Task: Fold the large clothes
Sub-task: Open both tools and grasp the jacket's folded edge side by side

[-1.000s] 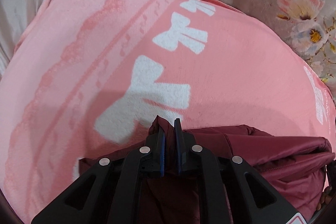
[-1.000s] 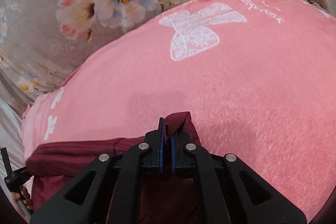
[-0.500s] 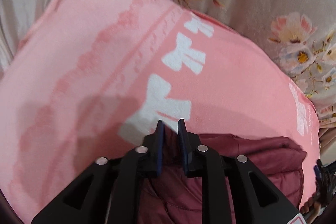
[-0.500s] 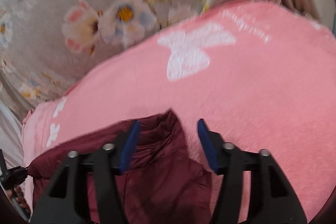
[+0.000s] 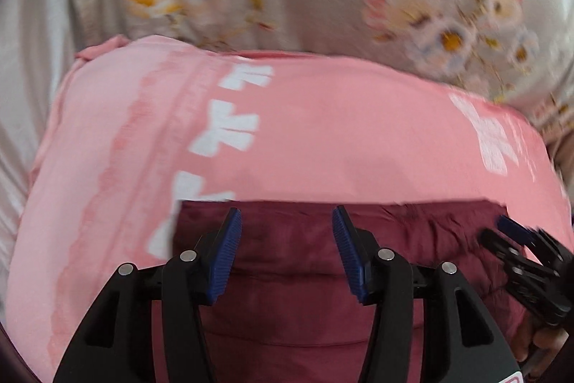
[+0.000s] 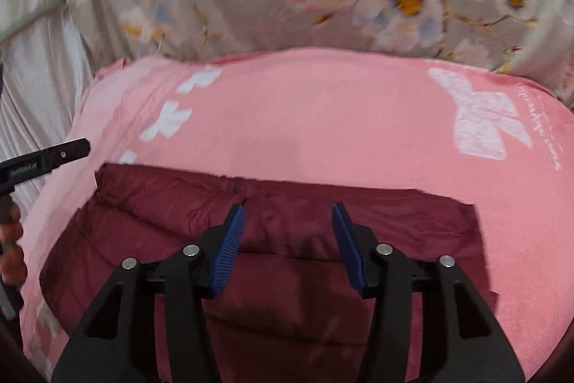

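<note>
Both grippers have released the dark maroon padded garment [image 6: 287, 225]. One second ago each was clamped on a raised peak of its fabric. The left gripper [image 5: 287, 250] has just been opening, and its blue pads now stand apart with nothing pressed between them. The right gripper [image 6: 287, 246] sprang wide, then closed partway; it too holds nothing. The garment's far edge, formerly pinched up in two points, now lies flat and straight across the pink fleece blanket with white bows [image 6: 323, 117]. Both grippers have drawn back above the garment.
</note>
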The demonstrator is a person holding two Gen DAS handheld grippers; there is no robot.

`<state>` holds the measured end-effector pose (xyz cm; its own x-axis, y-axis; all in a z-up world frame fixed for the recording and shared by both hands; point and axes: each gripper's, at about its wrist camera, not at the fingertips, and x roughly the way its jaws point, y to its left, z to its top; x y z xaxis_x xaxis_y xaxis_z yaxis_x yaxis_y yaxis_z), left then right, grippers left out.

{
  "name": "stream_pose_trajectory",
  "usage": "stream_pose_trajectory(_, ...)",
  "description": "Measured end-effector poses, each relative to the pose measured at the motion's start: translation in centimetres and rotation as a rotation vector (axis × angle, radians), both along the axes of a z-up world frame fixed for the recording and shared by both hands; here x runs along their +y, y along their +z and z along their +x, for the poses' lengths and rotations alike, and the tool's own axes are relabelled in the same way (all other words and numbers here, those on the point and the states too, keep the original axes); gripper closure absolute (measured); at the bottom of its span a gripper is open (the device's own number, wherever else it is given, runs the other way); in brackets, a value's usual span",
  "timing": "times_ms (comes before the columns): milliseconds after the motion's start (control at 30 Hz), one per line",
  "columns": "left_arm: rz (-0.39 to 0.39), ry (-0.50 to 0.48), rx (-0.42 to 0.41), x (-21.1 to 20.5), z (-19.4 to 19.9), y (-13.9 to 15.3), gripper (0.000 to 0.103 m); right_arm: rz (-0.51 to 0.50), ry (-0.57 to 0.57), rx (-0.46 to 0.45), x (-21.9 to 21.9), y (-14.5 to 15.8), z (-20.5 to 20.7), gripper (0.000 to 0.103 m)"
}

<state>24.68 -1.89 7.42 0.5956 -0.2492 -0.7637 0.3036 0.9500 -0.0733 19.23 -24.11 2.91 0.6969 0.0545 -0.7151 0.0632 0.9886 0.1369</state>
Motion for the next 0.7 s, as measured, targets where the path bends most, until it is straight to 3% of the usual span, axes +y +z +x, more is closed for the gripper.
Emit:
stream_pose_trajectory(100, 0.049, -0.059, 0.039, -3.8, 0.2, -2.1, 0.053, 0.018, -0.001, 0.078, 0.2, -2.3, 2.3, 0.073)
stream_pose_trajectory(167, 0.067, -0.080, 0.064, -5.3, 0.6, -3.4, 0.053, 0.031, -0.005, 0.107, 0.1, -3.3, 3.3, 0.090)
stream_pose_trajectory(300, 0.076, -0.070, 0.113, -7.2, 2.0, -6.3, 0.053, 0.045, -0.018, 0.107, -0.5, -4.0, 3.5, 0.094)
stream_pose_trajectory(433, 0.070, -0.036, 0.112, -7.4, 2.9, -8.3, 0.053, 0.068, -0.031, 0.115, -0.8, -5.2, 3.9, 0.094)
stream_pose_trajectory(567, 0.069, -0.024, 0.078, -7.6, 3.0, -9.2, 0.052, 0.086, -0.040, 0.102, -0.8, -6.2, 4.1, 0.095)
stream_pose_trajectory(700, 0.100, -0.023, 0.021, -8.3, 2.6, -9.9, 0.052, 0.043, -0.049, 0.076, -0.1, -6.6, 4.1, 0.096)
